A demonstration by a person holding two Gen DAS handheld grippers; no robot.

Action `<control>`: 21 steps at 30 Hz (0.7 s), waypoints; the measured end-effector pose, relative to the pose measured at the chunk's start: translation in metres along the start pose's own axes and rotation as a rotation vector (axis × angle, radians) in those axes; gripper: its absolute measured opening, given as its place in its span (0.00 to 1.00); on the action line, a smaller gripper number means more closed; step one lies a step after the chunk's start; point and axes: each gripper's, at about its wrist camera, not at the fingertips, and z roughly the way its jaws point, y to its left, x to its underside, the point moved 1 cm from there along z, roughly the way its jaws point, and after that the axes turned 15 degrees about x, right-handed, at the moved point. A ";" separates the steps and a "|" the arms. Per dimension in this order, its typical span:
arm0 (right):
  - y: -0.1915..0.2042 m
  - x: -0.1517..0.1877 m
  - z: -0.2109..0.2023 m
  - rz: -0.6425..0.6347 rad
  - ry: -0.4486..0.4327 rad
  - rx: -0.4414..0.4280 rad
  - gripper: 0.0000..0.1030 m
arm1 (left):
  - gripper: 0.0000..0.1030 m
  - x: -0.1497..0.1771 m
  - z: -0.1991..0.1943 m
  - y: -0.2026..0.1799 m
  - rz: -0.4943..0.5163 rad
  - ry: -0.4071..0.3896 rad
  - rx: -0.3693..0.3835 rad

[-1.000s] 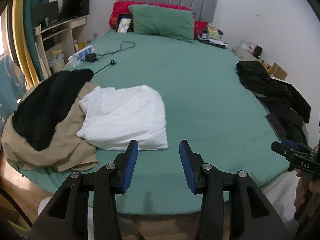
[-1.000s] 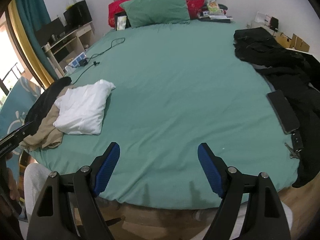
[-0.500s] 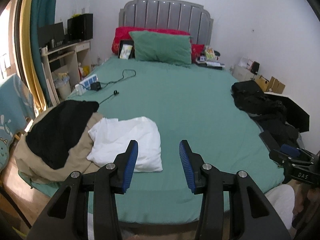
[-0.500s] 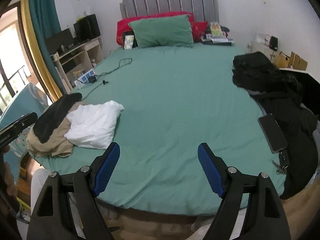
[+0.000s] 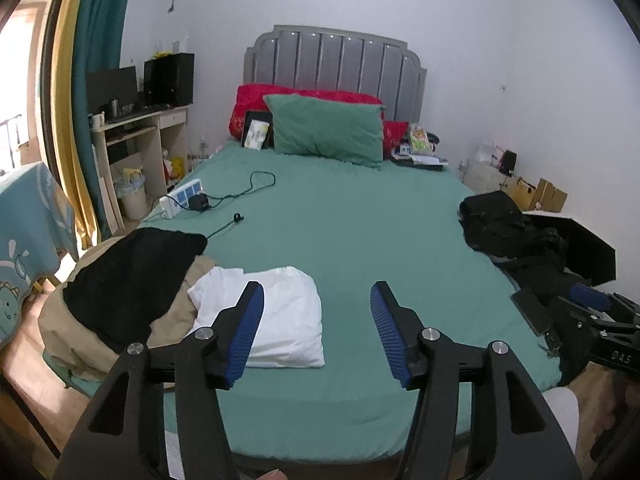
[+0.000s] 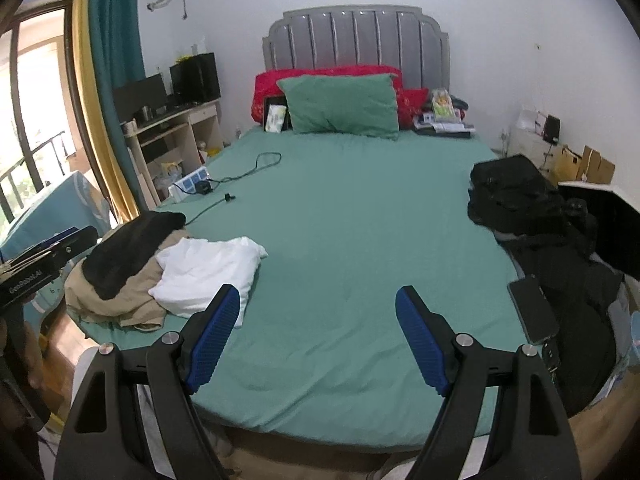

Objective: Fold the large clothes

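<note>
A big bed (image 5: 360, 240) with a green sheet is seen from its foot end. The left gripper (image 5: 316, 332) is held up above the foot of the bed. Its blue jaws have just been opening and now stand apart, and nothing is held between them. The right gripper (image 6: 318, 340) is also held above the foot of the bed. Its jaws are spread wide, and nothing is held in them.

A folded white garment (image 5: 276, 320) is laid on the bed near its left foot corner. Just beside it, at the bed's left edge, a tan garment (image 5: 92, 332) is heaped, and a black garment (image 5: 128, 272) is laid on top of that. More black clothes (image 6: 532, 216) are piled along the bed's right edge, with a phone (image 6: 534, 308) resting on the bed beside them. A green pillow (image 5: 326, 130) is propped at the head of the bed.
</note>
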 end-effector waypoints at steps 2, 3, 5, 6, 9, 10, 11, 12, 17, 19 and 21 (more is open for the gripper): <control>0.002 -0.002 -0.006 0.000 -0.018 -0.009 0.78 | 0.59 -0.002 -0.005 0.000 0.000 -0.012 0.001; 0.003 -0.004 -0.009 0.001 -0.028 -0.015 0.78 | 0.60 -0.002 -0.007 0.000 0.001 -0.019 0.001; 0.005 -0.006 -0.015 0.000 -0.047 -0.026 0.78 | 0.61 -0.002 -0.012 0.001 -0.001 -0.040 0.008; 0.007 -0.006 -0.017 -0.001 -0.054 -0.030 0.78 | 0.62 -0.002 -0.014 0.001 -0.002 -0.049 0.012; 0.012 -0.007 -0.023 -0.008 -0.074 -0.041 0.78 | 0.69 0.000 -0.023 0.004 -0.002 -0.086 0.009; 0.014 -0.007 -0.024 -0.006 -0.077 -0.046 0.78 | 0.74 0.001 -0.025 0.004 0.009 -0.090 -0.002; 0.015 -0.006 -0.024 -0.004 -0.078 -0.050 0.78 | 0.75 0.002 -0.027 0.005 0.015 -0.093 -0.009; 0.017 -0.006 -0.024 0.001 -0.079 -0.055 0.78 | 0.75 0.003 -0.029 0.006 0.015 -0.098 -0.013; 0.022 -0.003 -0.027 0.027 -0.104 -0.077 0.78 | 0.75 0.008 -0.039 0.013 -0.004 -0.131 -0.009; 0.025 -0.003 -0.026 0.026 -0.118 -0.078 0.78 | 0.76 0.009 -0.040 0.016 -0.004 -0.140 -0.007; 0.027 -0.001 -0.023 0.028 -0.120 -0.080 0.78 | 0.76 0.010 -0.041 0.019 -0.006 -0.144 0.001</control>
